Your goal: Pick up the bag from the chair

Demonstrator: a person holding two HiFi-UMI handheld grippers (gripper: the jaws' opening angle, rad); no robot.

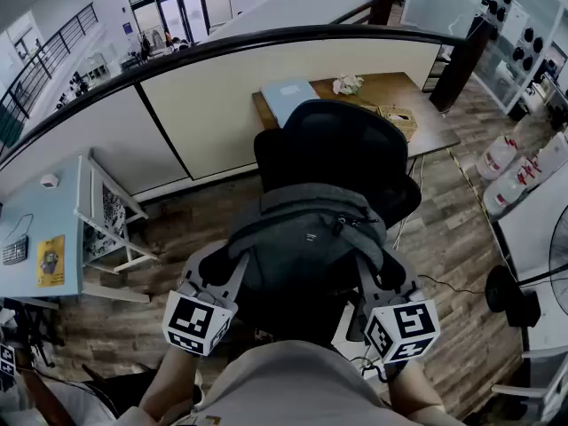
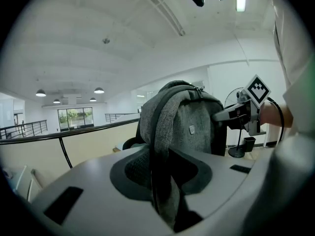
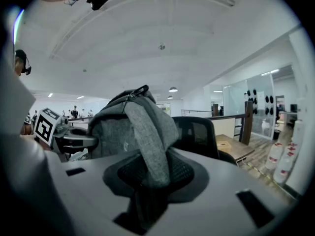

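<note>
A grey backpack [image 1: 306,238] hangs by its two shoulder straps in front of the black office chair [image 1: 342,140] and hides the seat. My left gripper [image 1: 232,272] is shut on the left strap [image 2: 160,171], which runs down between its jaws. My right gripper [image 1: 373,280] is shut on the right strap [image 3: 147,146] in the same way. In the left gripper view the backpack [image 2: 192,127] fills the middle, with the right gripper [image 2: 241,113] beyond it. The right gripper view shows the backpack [image 3: 118,129], the chair's backrest [image 3: 202,134] behind it, and the left gripper [image 3: 74,140] at the left.
A wooden desk [image 1: 395,96] with a crumpled paper and a small box stands behind the chair, against a curved white partition [image 1: 222,96]. A white rack [image 1: 106,220] stands at the left. Large water bottles [image 1: 506,162] and a fan base [image 1: 510,295] stand at the right.
</note>
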